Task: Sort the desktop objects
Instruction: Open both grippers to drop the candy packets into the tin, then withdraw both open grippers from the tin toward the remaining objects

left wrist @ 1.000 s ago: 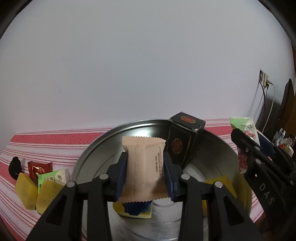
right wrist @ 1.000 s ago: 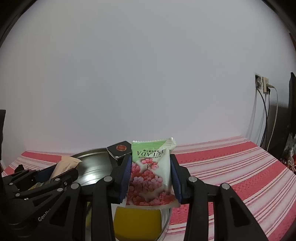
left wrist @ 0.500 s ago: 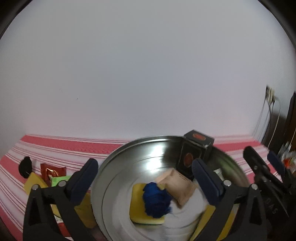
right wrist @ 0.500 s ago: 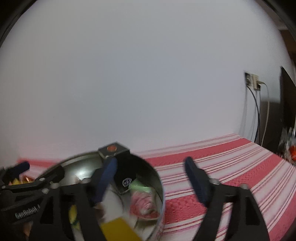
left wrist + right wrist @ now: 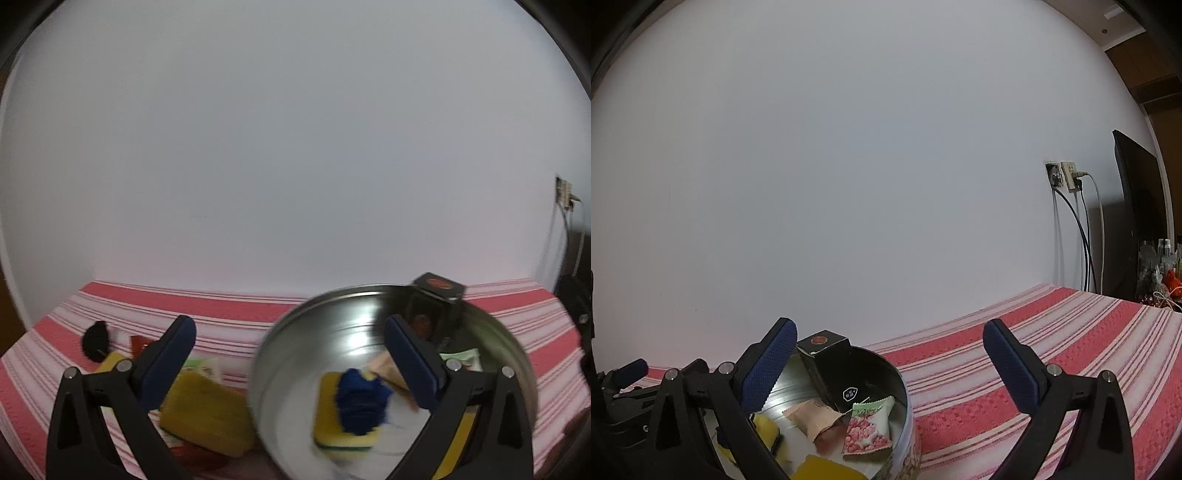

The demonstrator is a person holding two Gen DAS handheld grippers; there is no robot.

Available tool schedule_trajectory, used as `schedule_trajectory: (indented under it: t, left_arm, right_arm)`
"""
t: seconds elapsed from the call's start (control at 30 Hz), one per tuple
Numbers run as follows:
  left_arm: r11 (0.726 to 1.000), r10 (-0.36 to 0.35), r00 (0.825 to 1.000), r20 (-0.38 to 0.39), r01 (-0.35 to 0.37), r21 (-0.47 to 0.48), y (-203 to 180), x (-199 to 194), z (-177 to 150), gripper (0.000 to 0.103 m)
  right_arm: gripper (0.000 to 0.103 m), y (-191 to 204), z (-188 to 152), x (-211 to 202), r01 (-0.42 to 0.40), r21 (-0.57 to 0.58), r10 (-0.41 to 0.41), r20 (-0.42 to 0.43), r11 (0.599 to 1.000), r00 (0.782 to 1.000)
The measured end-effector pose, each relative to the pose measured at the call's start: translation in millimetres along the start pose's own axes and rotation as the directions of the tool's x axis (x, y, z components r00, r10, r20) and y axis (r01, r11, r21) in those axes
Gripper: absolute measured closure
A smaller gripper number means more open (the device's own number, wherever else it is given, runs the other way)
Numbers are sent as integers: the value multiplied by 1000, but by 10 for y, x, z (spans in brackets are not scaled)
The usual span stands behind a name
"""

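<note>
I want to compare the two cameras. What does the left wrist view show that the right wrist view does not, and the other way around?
Only the left wrist view shows the snacks still lying on the striped cloth, such as the yellow packet, and the blue item in the tin. Only the right wrist view shows the pink-and-green packet clearly, plus the wall socket. Both show the round metal tin, the black box and the beige packet.
</note>
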State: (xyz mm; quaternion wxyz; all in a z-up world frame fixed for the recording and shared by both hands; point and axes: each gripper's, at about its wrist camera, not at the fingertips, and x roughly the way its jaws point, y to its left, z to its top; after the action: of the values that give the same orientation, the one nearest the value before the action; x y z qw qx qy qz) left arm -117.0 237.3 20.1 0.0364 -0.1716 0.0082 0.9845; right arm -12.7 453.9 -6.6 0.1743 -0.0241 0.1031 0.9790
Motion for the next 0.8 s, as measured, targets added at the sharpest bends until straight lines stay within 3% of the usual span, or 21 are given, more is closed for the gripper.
schedule_trajectory:
  t: [0.2,0.57,0.8]
  left_arm:
    - [999,37,999,17,-37,1,40,30,-60,1]
    - [999,32,999,7,-32,21,95,-19,-183,1]
    - [999,13,1000,6,-13,-32,261,-129,-222,1]
  right_arm:
    - [1,-33,-36,-36,-1,39,1,-5,999,1000]
    - [1,-11,-63,-308,-4,84,-1,54,996,999]
    - [1,141,-68,-447,-16,74,10,77,997,997]
